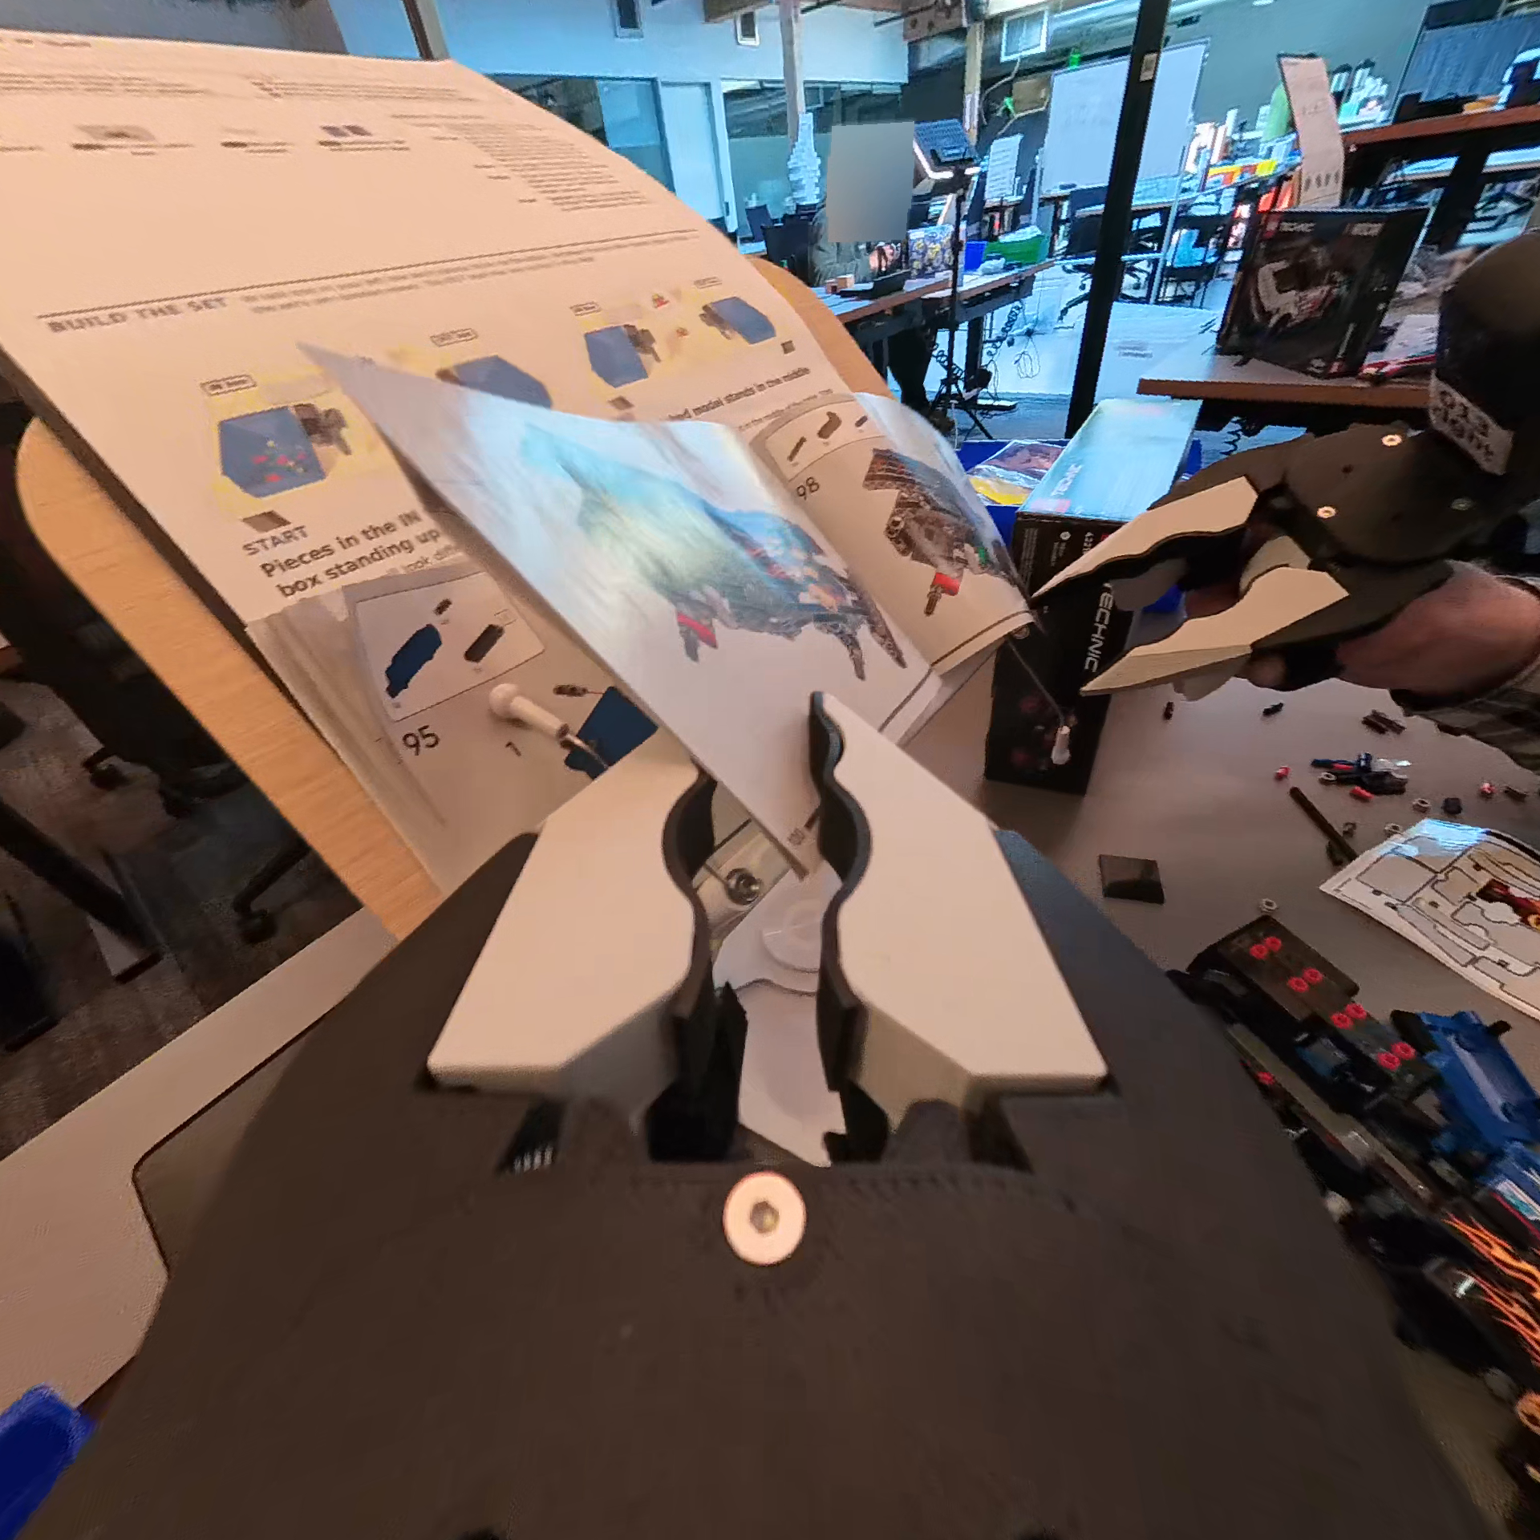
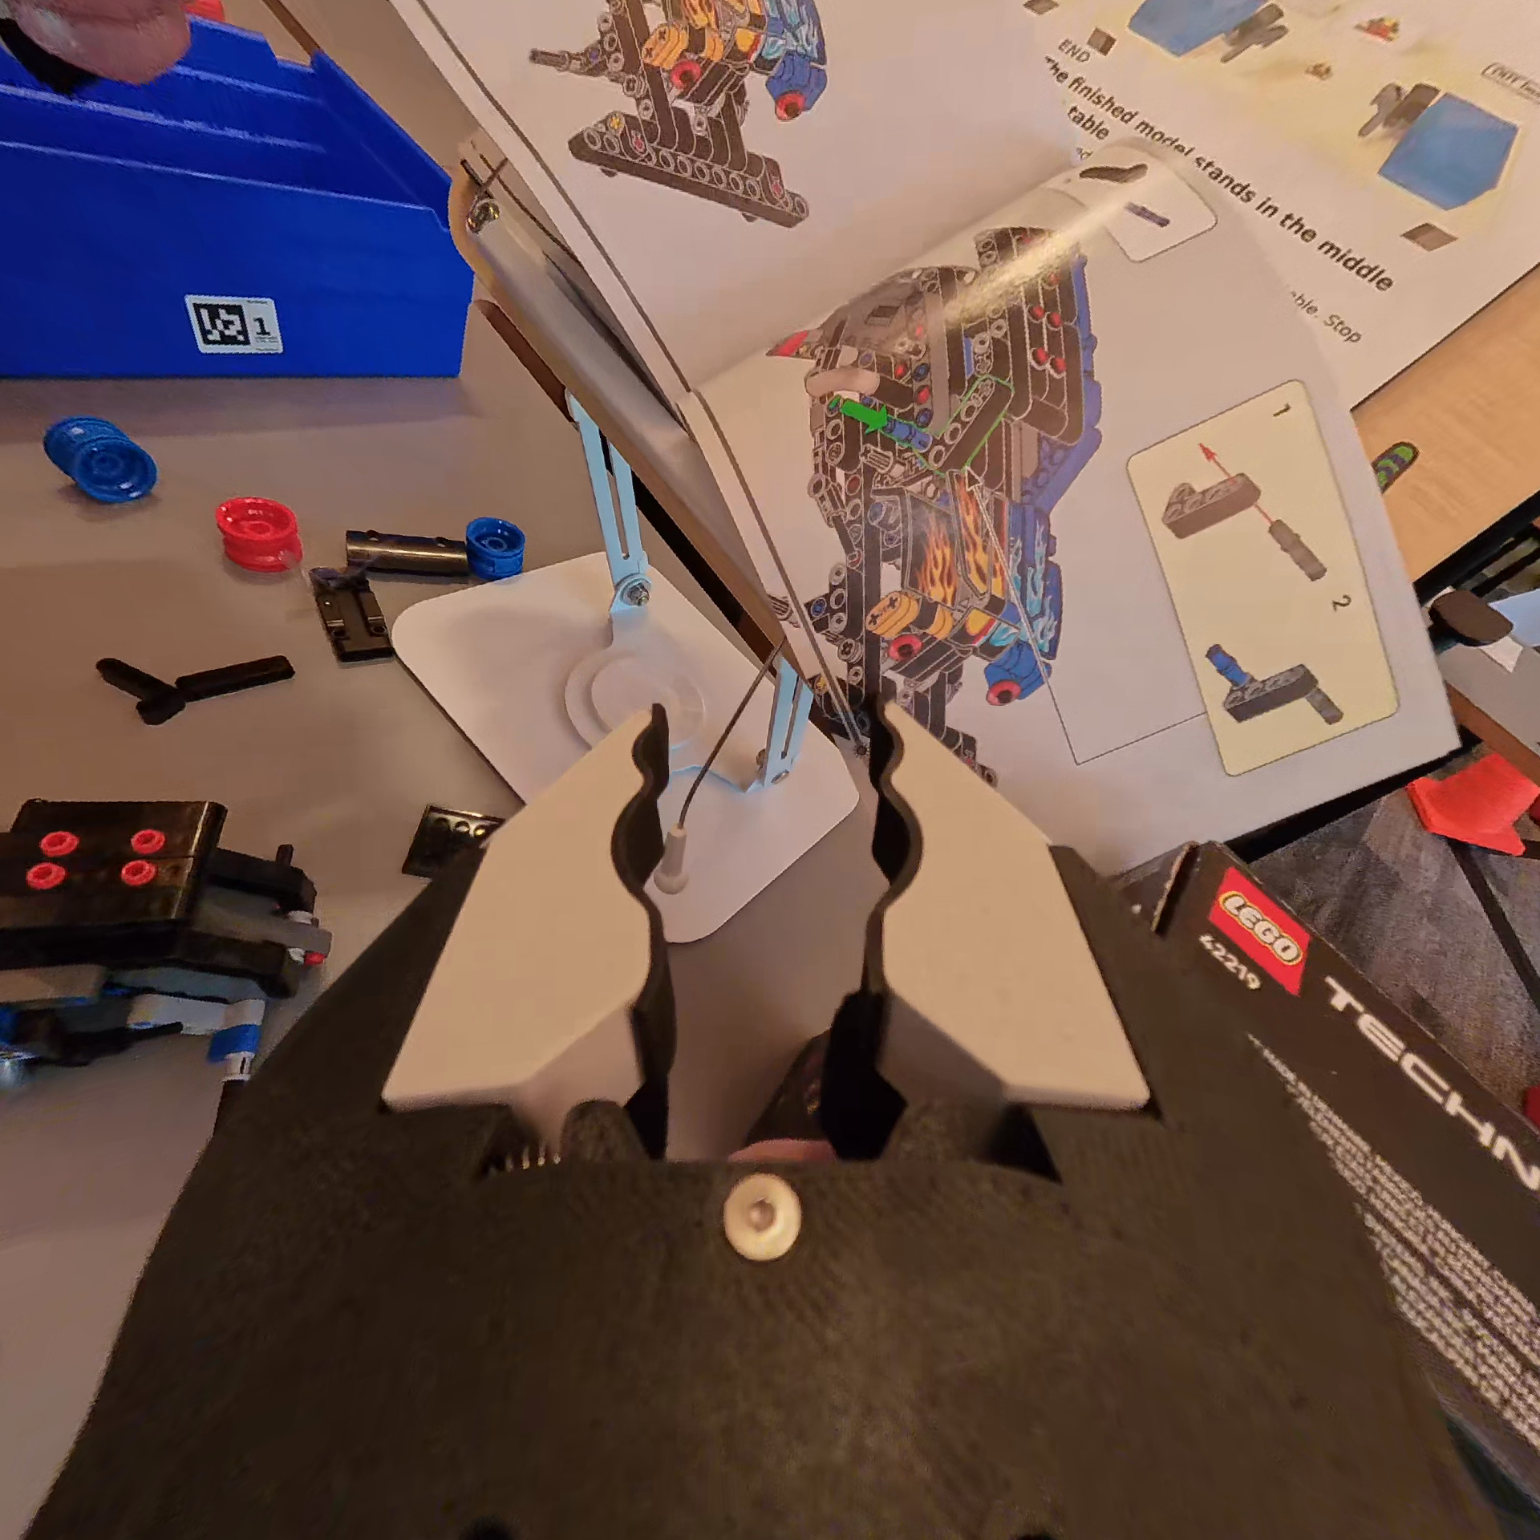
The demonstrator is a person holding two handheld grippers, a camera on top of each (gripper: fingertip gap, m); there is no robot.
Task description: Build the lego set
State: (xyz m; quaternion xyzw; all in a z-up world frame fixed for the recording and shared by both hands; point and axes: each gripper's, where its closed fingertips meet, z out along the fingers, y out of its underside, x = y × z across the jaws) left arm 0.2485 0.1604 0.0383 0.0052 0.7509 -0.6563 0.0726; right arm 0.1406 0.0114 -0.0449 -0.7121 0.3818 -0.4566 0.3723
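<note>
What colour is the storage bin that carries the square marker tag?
Blue. The bin shows best in the right wrist view, upper left.

The grey counter (image 2: 250, 750) carries loose wheels (image 2: 100, 458) at ten o'clock, a white stand base (image 2: 500, 650) centrally, and a blue bin (image 2: 208, 208) at eleven.

Black tongs (image 1: 754, 750), grey wavy-edged fingers (image 1: 942, 900), silver screw (image 1: 764, 1218)

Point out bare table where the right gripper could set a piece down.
Bare grey table shows between the black pieces and the partly built model, left of the white stand base. Nearer the blue bin, wheels crowd it. Right gripper is open and empty.
</note>
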